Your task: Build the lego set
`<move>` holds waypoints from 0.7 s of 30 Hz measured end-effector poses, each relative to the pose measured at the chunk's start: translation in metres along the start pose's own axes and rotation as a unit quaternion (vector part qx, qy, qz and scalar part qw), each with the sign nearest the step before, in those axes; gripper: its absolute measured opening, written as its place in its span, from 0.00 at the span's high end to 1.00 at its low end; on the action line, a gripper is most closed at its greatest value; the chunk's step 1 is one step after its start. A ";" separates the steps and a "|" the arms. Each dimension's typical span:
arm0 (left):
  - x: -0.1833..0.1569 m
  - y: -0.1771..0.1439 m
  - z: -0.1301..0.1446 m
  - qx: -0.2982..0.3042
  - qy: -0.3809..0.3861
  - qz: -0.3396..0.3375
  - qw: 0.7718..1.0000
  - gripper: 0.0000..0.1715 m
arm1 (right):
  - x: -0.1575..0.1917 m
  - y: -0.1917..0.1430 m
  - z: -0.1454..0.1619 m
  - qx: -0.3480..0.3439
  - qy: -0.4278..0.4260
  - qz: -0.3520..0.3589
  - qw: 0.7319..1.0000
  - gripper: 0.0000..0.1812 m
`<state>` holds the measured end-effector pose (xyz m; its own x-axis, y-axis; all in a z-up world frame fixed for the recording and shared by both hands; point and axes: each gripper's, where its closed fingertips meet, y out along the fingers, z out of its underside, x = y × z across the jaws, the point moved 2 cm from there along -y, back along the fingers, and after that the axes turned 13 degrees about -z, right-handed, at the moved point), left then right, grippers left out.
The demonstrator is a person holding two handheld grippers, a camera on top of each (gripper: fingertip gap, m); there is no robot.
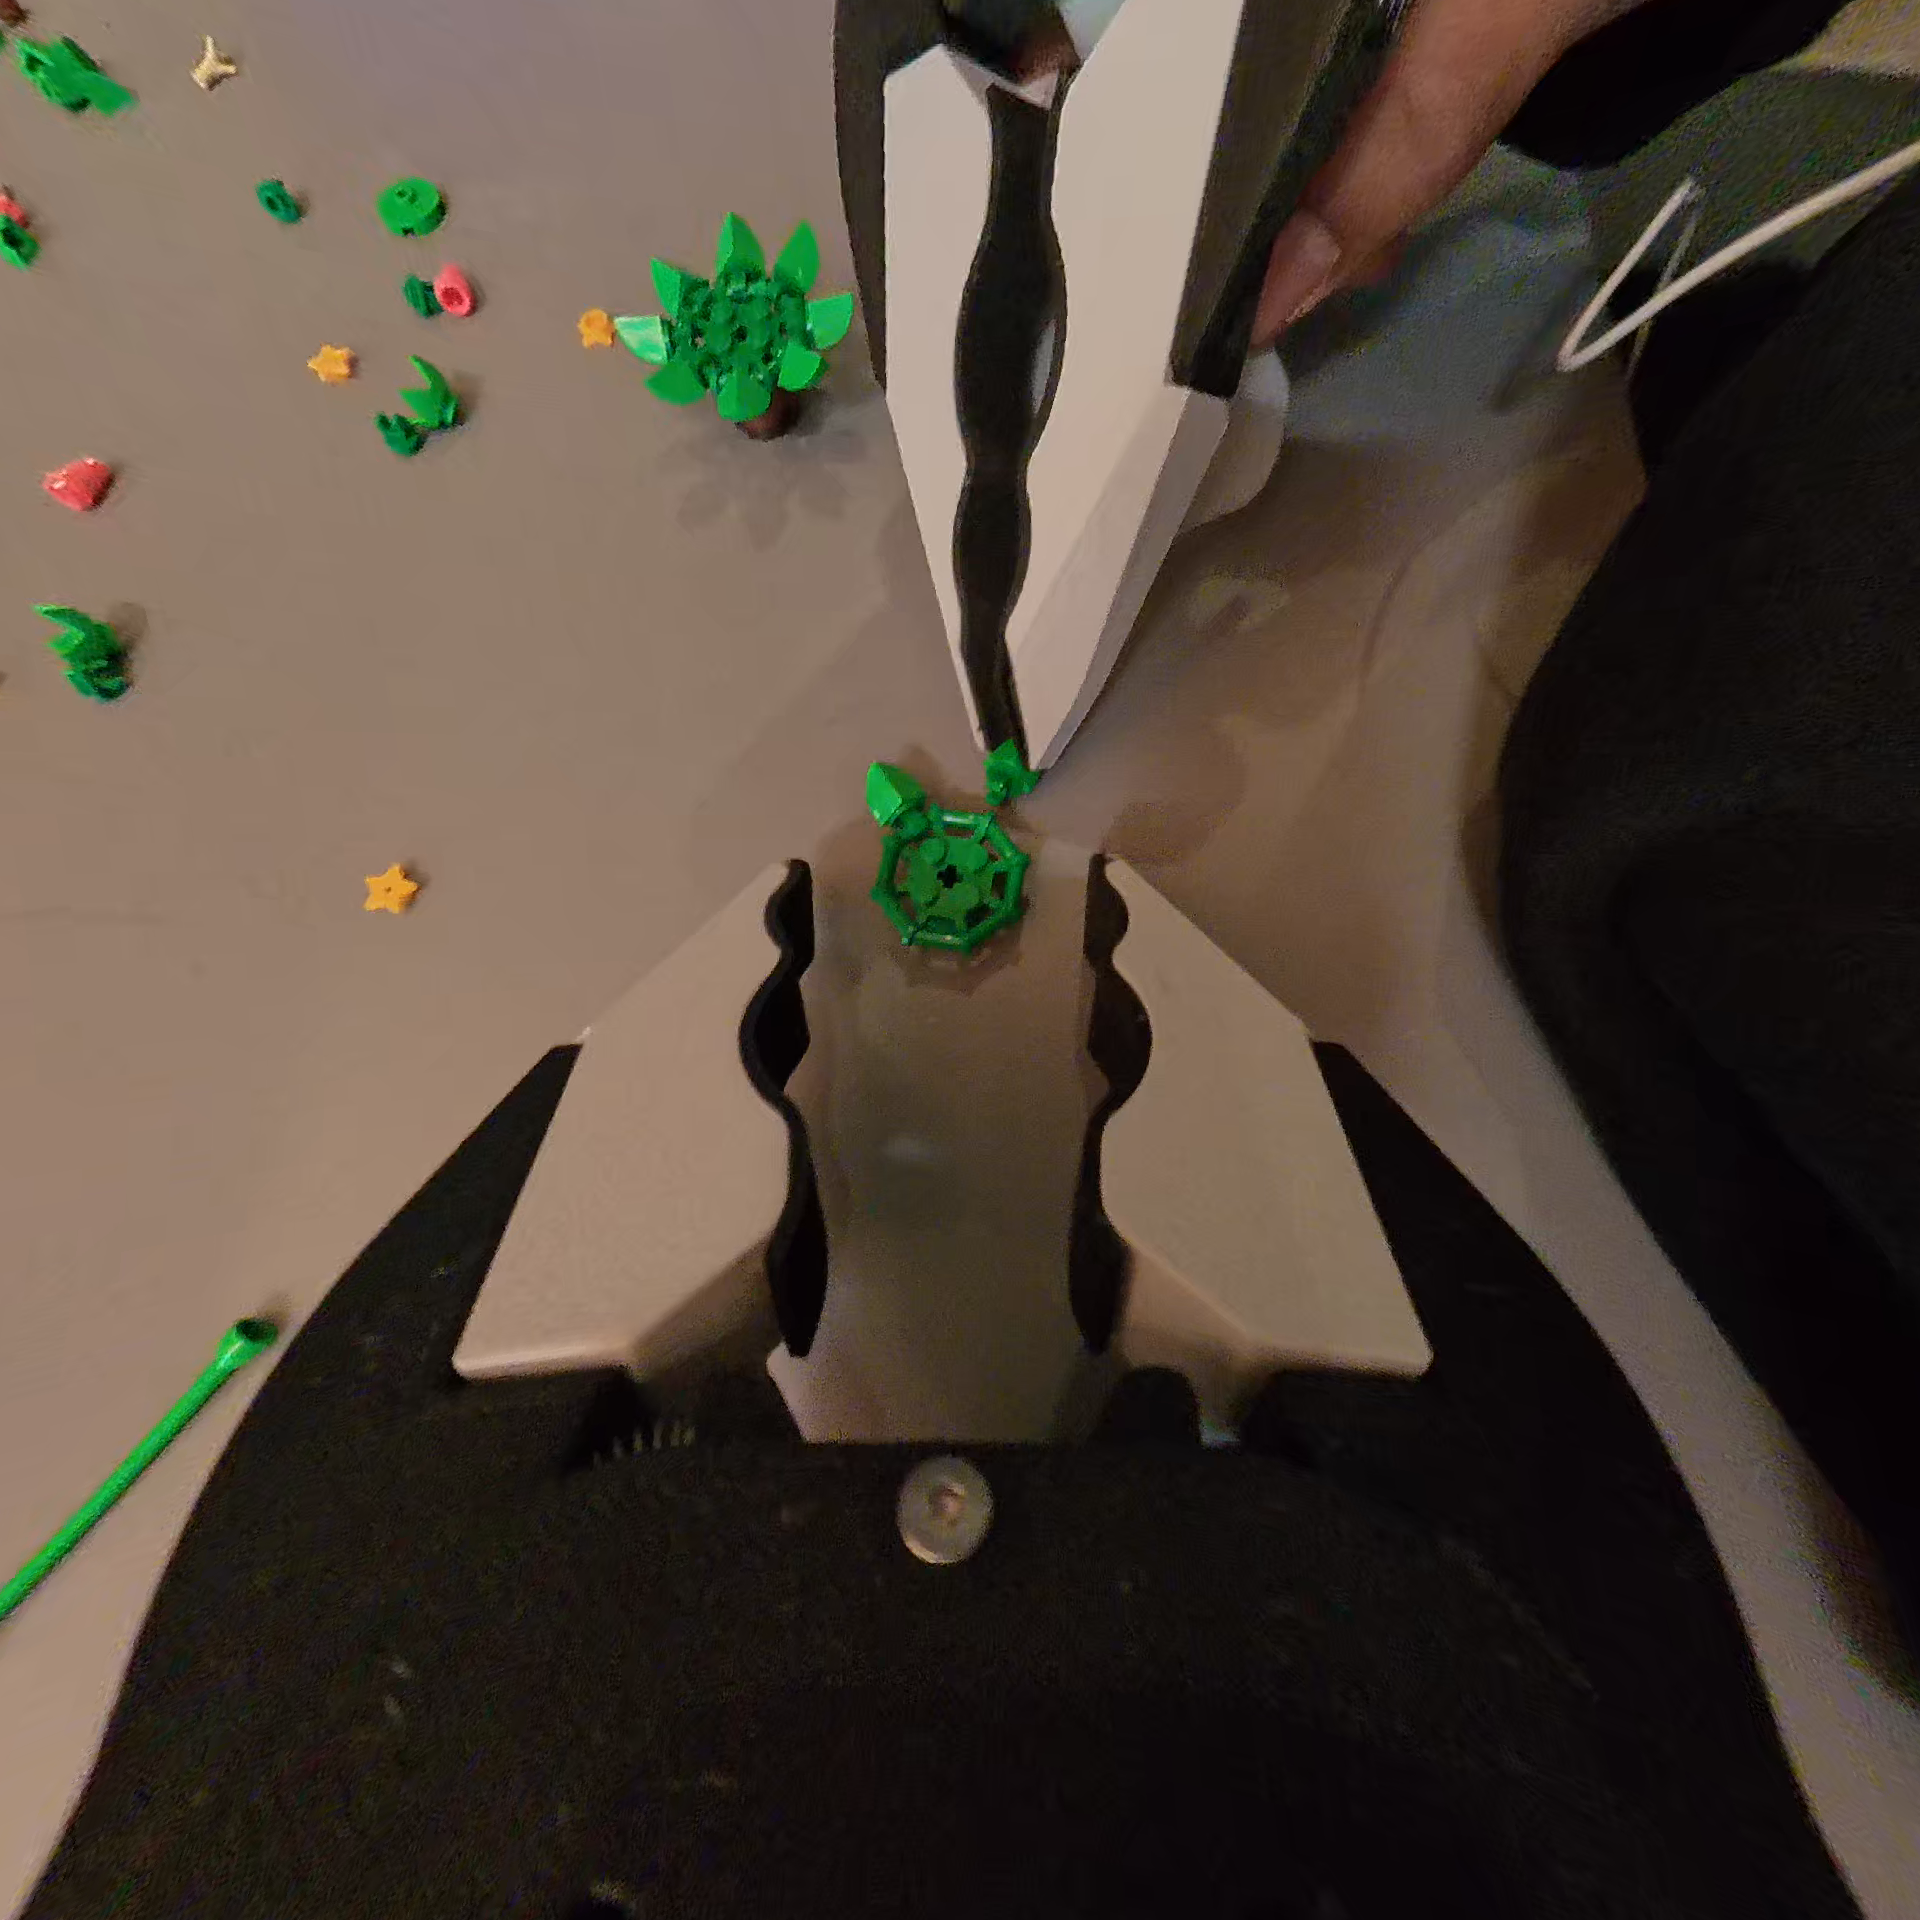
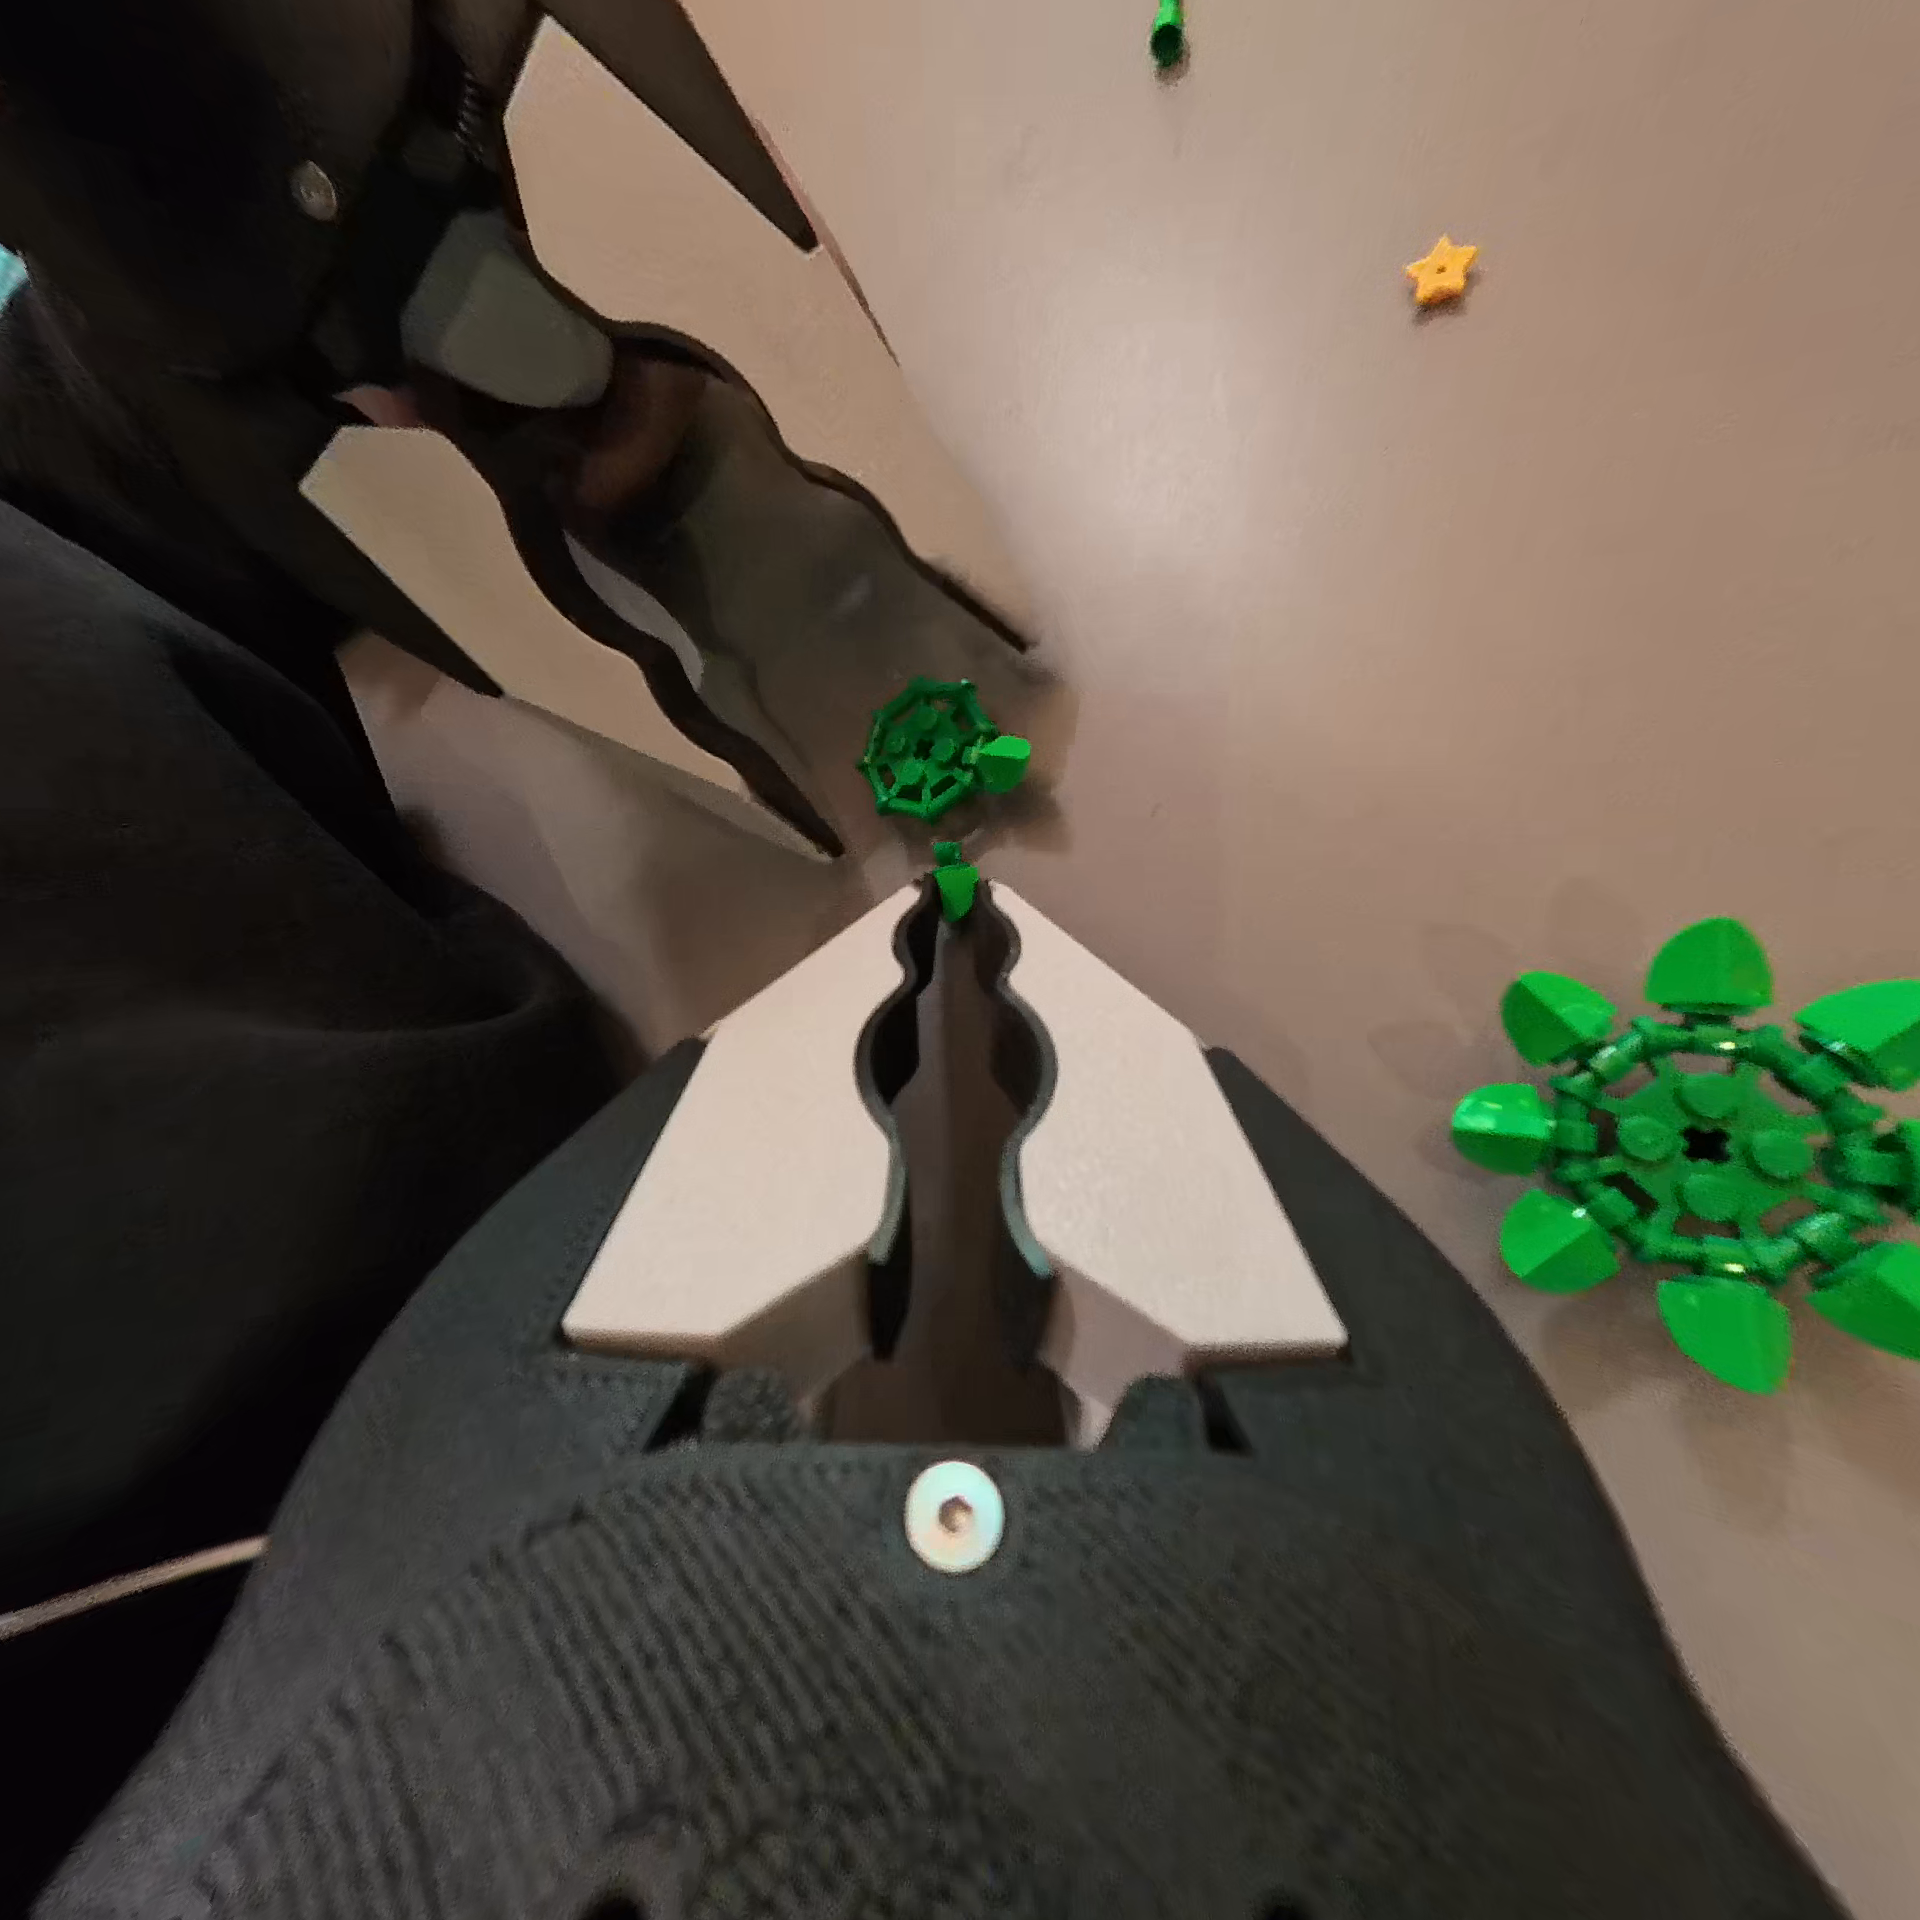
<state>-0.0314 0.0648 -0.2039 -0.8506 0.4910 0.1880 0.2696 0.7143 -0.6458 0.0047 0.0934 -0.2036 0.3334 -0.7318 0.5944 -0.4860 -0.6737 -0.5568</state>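
A small green web-shaped round plate lies on the grey table between my left gripper's open fingertips, untouched. One green leaf is clipped to its rim. My right gripper is shut on a second small green leaf and holds it just beside the plate's rim. In the left wrist view the right gripper comes down from above with the held leaf at its tip. The left gripper shows open in the right wrist view.
A finished green leaf rosette stands on a brown base at the back; it also shows in the right wrist view. Loose green, yellow star and red pieces are scattered at left. A green stem lies front left. Less than 4 cm separates the two grippers' tips.
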 end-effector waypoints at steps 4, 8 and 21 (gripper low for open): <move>0.005 0.002 -0.003 0.001 -0.034 -0.003 0.999 0.76 | 0.001 -0.005 -0.003 0.054 -0.039 0.027 0.997 0.97; 0.006 0.002 -0.001 0.008 -0.043 -0.003 0.999 0.78 | -0.003 -0.007 -0.010 0.109 -0.090 0.061 0.988 0.97; 0.004 0.004 0.001 0.015 -0.027 -0.012 0.999 0.83 | -0.004 0.001 -0.018 0.191 -0.086 0.041 0.977 0.97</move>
<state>-0.0343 0.0690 -0.2060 -0.8805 0.4448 0.1641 0.2349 0.7100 -0.6639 -0.0112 0.0973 -0.1959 0.4525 -0.7695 0.4507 -0.1912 -0.5774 -0.7938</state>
